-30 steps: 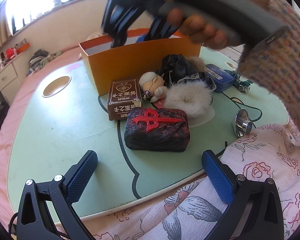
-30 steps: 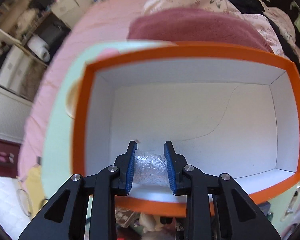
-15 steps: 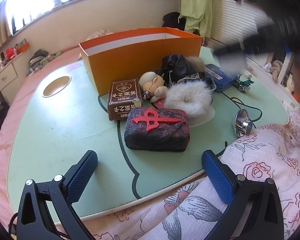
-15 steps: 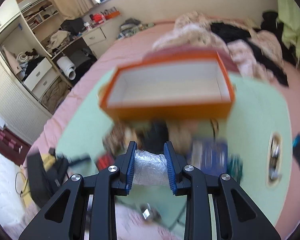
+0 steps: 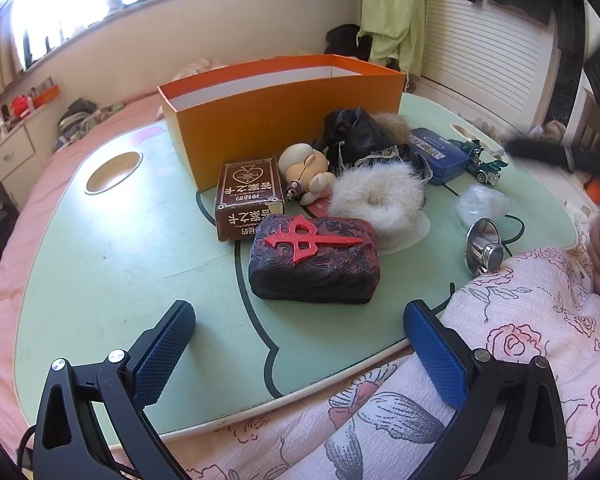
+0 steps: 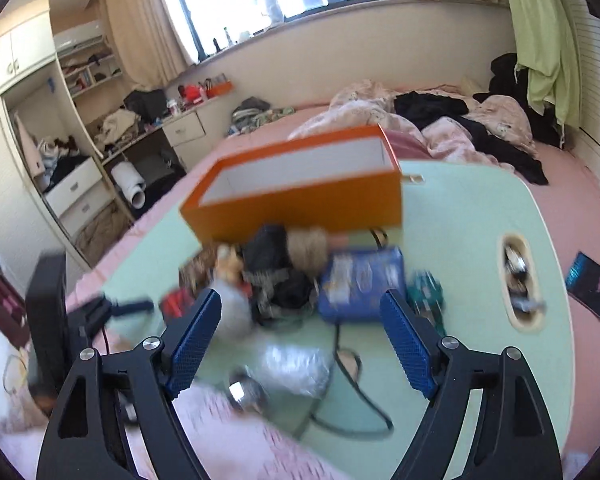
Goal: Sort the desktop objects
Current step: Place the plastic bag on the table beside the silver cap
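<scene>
Left gripper: jaws spread wide, nothing between them, low over the near edge of the green worktop. Just ahead lies a dark block with a red raised symbol. Behind it, a brown printed carton, a small doll figure, a white fur ring and black fabric.

Orange box stands at the far side, open-topped, white inside.

Right gripper: jaws released and wide apart, holding nothing; view blurred. Crumpled clear plastic wrap lies on the worktop below and between its fingers, near the metal stethoscope head. Blue tin and green toy car sit beyond.
</scene>
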A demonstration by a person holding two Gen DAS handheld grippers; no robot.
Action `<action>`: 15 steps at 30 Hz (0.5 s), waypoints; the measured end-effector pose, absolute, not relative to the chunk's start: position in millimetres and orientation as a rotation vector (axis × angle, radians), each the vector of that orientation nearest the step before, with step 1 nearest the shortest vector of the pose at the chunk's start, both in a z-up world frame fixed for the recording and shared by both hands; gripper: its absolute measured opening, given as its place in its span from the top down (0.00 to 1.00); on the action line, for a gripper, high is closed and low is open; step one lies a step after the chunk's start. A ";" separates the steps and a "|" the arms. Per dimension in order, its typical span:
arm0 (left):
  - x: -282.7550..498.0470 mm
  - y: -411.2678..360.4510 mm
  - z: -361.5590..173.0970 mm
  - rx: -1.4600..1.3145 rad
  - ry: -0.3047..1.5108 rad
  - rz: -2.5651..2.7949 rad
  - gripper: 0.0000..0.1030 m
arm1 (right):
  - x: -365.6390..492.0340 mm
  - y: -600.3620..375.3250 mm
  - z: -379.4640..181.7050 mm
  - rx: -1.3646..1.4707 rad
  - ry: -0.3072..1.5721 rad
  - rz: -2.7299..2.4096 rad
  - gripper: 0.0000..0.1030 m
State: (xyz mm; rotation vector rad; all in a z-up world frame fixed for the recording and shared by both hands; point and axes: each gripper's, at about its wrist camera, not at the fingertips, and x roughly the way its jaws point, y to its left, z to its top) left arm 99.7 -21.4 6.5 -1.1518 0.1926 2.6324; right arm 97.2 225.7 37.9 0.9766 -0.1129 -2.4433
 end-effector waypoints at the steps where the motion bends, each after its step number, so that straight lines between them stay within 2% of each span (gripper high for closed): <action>1: 99.7 -21.5 6.4 -1.152 0.193 2.632 0.00 | 103.4 227.4 30.7 0.999 -0.086 -2.447 0.21; 4: 99.4 -21.1 6.1 -1.155 0.195 2.633 0.00 | 116.2 230.2 7.0 1.080 0.041 -2.480 0.21; 7: 99.3 -18.5 6.9 -1.158 0.195 2.634 0.00 | 128.6 215.2 -8.2 1.000 0.271 -2.534 0.13; 9: 99.4 -18.6 7.4 -1.156 0.198 2.635 0.00 | 123.0 218.1 -10.3 1.001 0.238 -2.522 0.10; 11: 98.5 -18.8 6.5 -1.156 0.199 2.636 0.00 | 117.2 223.0 -13.8 1.001 0.223 -2.533 0.00; 15: 98.6 -18.9 6.3 -1.156 0.199 2.636 0.00 | 116.2 225.6 -16.5 0.985 0.222 -2.540 0.00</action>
